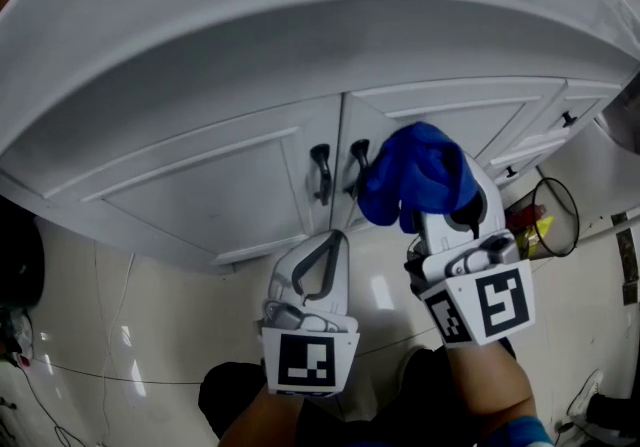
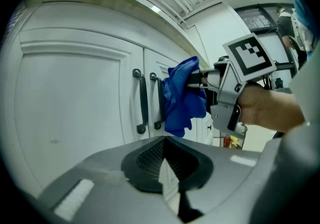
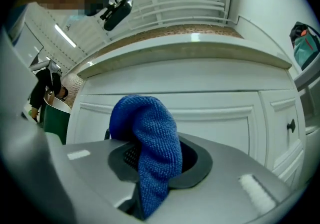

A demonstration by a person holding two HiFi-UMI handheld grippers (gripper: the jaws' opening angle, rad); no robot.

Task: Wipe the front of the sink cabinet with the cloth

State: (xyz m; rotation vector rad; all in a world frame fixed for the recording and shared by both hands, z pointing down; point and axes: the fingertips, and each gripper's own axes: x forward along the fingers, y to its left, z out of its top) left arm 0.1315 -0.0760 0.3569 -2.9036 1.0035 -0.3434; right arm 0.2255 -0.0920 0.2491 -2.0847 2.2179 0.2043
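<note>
Fingers of right gripper pinch cloth beside door handles.

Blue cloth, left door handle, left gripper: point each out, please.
Blue cloth (image 1: 415,175): head view, its bunched middle.
Left door handle (image 1: 321,173): head view, its bar.
Left gripper (image 1: 335,238): head view, its closed tips.

Bunched blue cloth against white cabinet

Grey left gripper, black-white marker cube
</note>
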